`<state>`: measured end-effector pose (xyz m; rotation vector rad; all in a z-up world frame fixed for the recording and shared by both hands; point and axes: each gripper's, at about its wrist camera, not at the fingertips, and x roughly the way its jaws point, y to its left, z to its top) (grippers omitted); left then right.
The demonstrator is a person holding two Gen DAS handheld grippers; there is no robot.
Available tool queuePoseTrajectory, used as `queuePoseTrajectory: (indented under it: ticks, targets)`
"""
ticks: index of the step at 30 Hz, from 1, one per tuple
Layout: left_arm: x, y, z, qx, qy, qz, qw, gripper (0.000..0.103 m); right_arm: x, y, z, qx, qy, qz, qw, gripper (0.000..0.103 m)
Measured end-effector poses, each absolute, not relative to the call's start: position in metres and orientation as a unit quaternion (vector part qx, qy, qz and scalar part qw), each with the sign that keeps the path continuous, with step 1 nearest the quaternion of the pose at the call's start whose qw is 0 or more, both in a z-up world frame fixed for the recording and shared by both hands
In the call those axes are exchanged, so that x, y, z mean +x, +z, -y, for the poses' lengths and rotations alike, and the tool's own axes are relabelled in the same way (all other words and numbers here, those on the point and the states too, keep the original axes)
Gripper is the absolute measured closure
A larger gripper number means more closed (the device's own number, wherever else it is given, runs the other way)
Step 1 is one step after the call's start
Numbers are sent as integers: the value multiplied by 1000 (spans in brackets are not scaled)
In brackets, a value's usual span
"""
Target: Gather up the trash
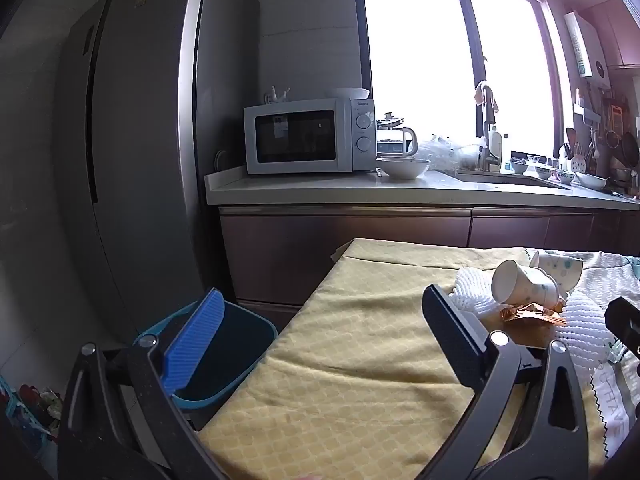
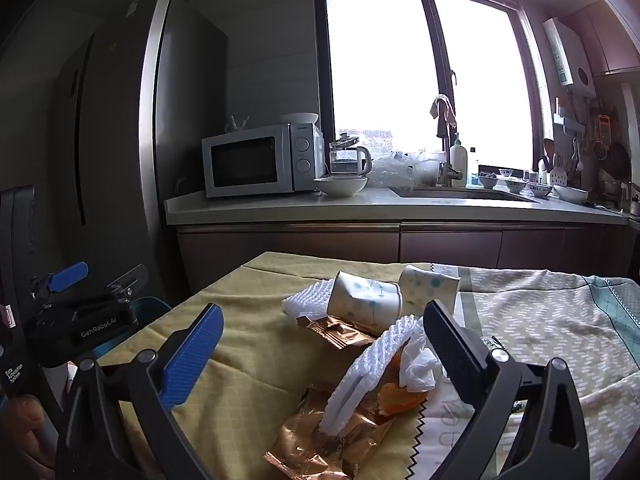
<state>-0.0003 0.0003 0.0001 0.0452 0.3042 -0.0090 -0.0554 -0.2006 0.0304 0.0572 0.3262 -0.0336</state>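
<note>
right gripper hangs wide open and empty over the foam net and gold wrapper; looks like picking is about to start, calling for a drop and squeeze. left gripper gapes empty beside the bin; cups lie beyond.

Bench: foam net atop wrapper, near edge; two tipped cups behind; bin on floor, left of bench; microwave on far counter.
</note>
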Motion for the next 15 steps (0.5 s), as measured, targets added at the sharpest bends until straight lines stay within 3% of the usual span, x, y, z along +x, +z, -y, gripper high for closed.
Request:
queuePoseTrajectory:
  ticks: [15]
  targets:
    - [-9,0,-7,16,-6,-140,990,5,-57,24,199,31,-14,-159,987,6]
